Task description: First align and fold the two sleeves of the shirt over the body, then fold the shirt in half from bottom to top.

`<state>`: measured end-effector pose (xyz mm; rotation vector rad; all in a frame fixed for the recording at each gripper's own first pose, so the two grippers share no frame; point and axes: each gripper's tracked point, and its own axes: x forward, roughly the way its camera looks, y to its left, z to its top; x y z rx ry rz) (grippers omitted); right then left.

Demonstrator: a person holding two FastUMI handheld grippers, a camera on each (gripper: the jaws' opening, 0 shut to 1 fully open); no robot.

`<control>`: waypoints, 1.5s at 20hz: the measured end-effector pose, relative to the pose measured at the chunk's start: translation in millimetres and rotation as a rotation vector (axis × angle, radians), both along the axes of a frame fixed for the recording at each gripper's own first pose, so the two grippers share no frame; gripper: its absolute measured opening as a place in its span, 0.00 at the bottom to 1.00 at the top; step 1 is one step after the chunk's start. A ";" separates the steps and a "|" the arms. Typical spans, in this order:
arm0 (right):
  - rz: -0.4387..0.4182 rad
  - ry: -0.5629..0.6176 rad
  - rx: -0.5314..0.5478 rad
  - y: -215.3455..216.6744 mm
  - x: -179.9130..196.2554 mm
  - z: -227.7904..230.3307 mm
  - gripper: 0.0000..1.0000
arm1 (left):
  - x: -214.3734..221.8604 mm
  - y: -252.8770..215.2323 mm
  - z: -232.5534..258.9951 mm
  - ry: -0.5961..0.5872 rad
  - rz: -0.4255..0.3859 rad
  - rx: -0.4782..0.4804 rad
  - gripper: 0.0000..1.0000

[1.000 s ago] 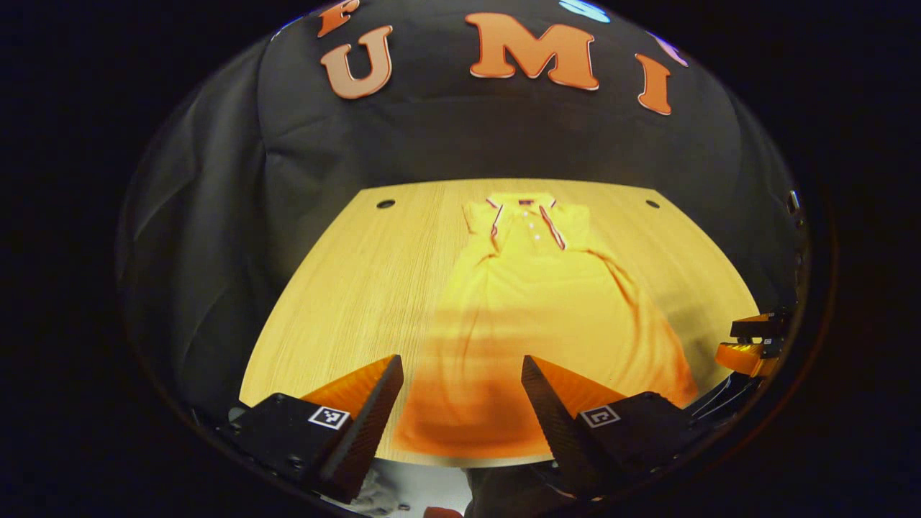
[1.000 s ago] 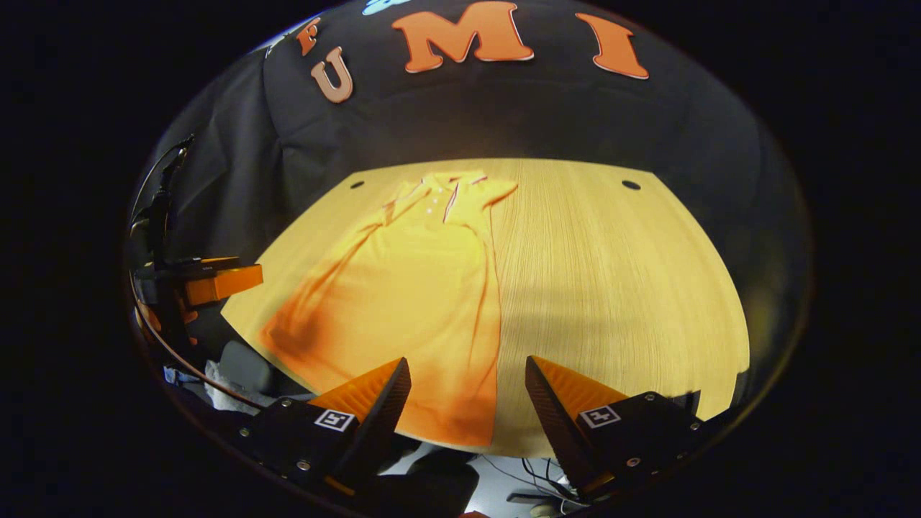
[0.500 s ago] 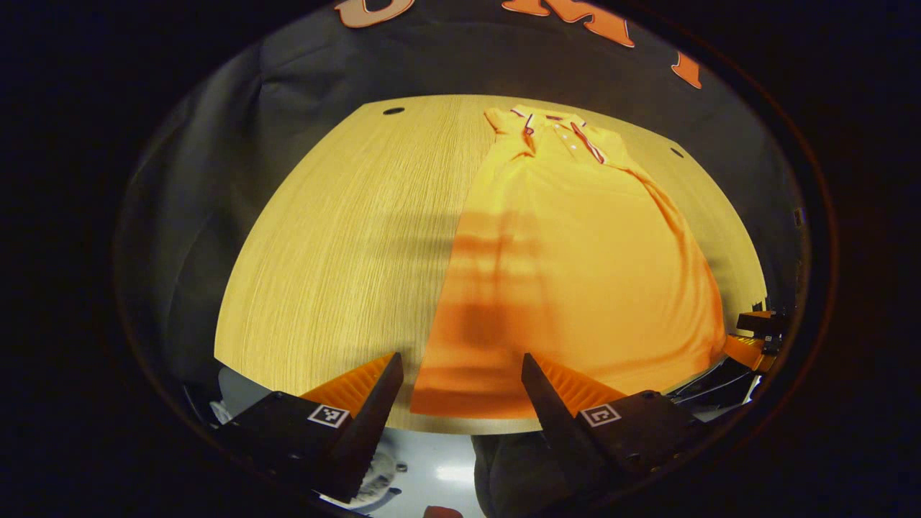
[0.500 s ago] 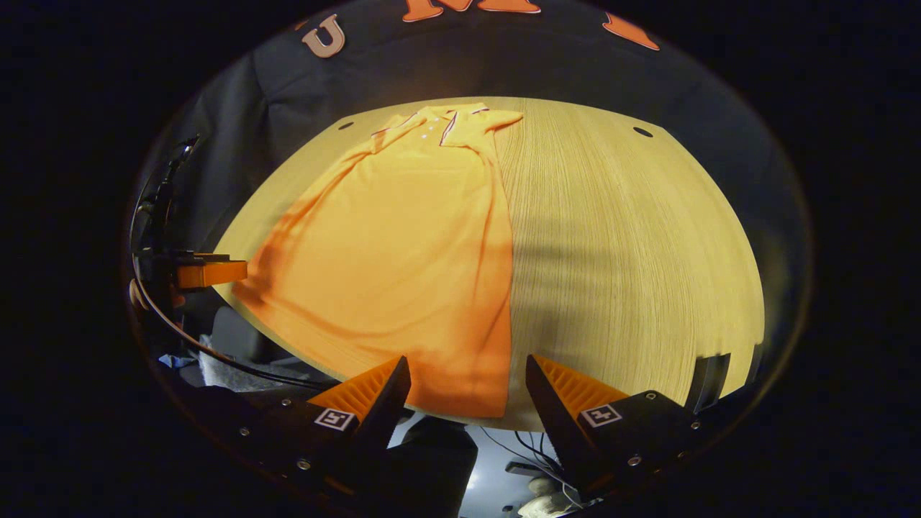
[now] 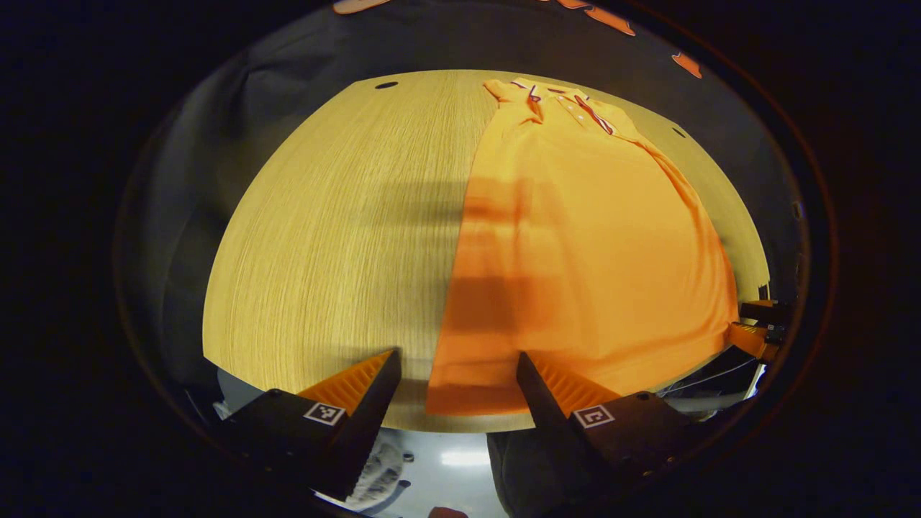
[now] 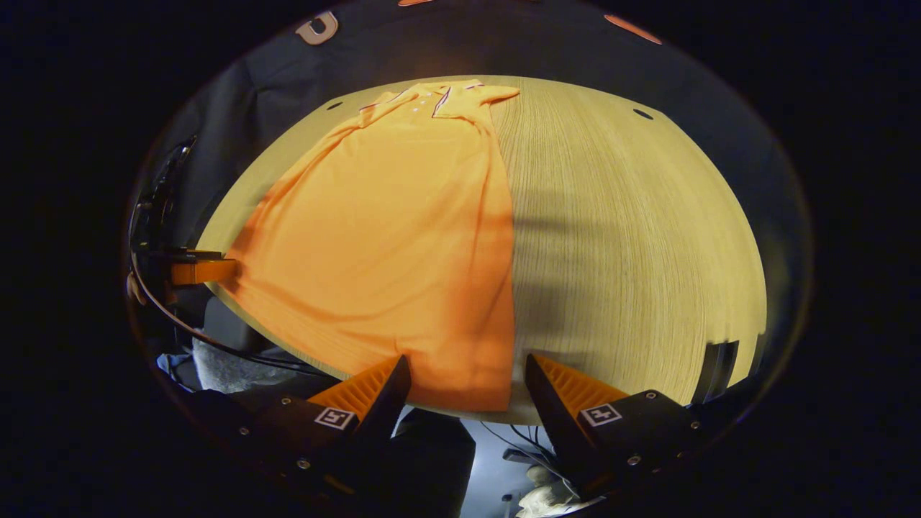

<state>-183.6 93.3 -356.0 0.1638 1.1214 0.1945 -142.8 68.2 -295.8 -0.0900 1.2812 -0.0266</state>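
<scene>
Hovering just short of the table's near edge, the left gripper (image 5: 455,378) has its jaws spread wide with nothing between them, framing the left bottom corner of the orange polo shirt (image 5: 583,237). The right gripper (image 6: 464,381) is likewise released and empty, poised over the right bottom corner of the same hem. Neither pair of fingers touches cloth yet.

The polo lies flat and lengthwise on the wooden table (image 5: 338,216), collar at the far end, hem at the near edge. Its sides run straight and narrow, with no sleeves sticking out, so the sleeve folds look done; what remains, by my judgement, is the bottom-to-top fold, with the corner pinch not yet begun.

The tabletop is pale wood grain with small dark holes near its far corners. Black cloth walls the booth behind, and cables hang below the table's near edge.
</scene>
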 end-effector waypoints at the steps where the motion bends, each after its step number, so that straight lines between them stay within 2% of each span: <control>1: 0.009 0.004 0.003 3.4 -0.3 1.0 0.99 | 0.2 -7.9 0.5 0.002 -0.016 -0.002 0.99; 4: 0.061 0.010 0.013 18.7 -2.0 3.3 0.95 | -0.2 -32.3 3.9 -0.012 -0.073 -0.004 0.98; 6: 0.058 0.010 -0.034 14.4 3.0 1.4 0.83 | 2.9 -44.0 3.9 -0.025 -0.086 -0.004 0.98; 7: 0.035 0.007 -0.045 11.6 7.2 1.1 0.61 | 1.9 -48.9 5.7 -0.022 -0.094 -0.006 0.96; 8: -0.003 0.005 -0.039 11.5 12.6 0.7 0.55 | 4.6 -52.9 5.2 -0.022 -0.104 -0.009 0.83; 9: -0.031 0.013 -0.027 12.4 15.7 -0.3 0.37 | 9.3 -55.7 3.9 -0.027 -0.113 -0.010 0.78; 10: -0.050 0.018 -0.015 12.0 18.5 0.8 0.33 | 15.4 -59.1 5.5 -0.041 -0.109 -0.016 0.61; 12: -0.087 0.036 0.058 15.6 23.2 -0.5 0.12 | 19.5 -63.8 4.5 -0.035 -0.079 -0.035 0.04; 13: -0.110 0.056 0.099 16.1 22.0 1.8 0.11 | 19.5 -65.5 3.3 -0.036 -0.085 -0.042 0.07; 16: -0.207 0.107 0.301 36.2 23.4 8.8 0.11 | 23.4 -76.6 12.0 -0.041 -0.078 -0.111 0.08; 23: -0.261 0.049 0.554 55.9 51.9 50.7 0.07 | 58.2 -74.9 49.8 -0.127 -0.028 -0.144 0.06; 25: -0.277 0.033 0.603 56.1 60.8 60.3 0.05 | 68.5 -75.3 60.5 -0.159 -0.019 -0.156 0.06; 29: -0.265 0.015 0.608 48.2 59.6 66.9 0.05 | 74.2 -71.4 66.5 -0.185 0.022 -0.179 0.06; 30: -0.261 0.018 0.583 44.5 57.6 63.9 0.05 | 67.7 -68.1 63.9 -0.174 0.034 -0.176 0.06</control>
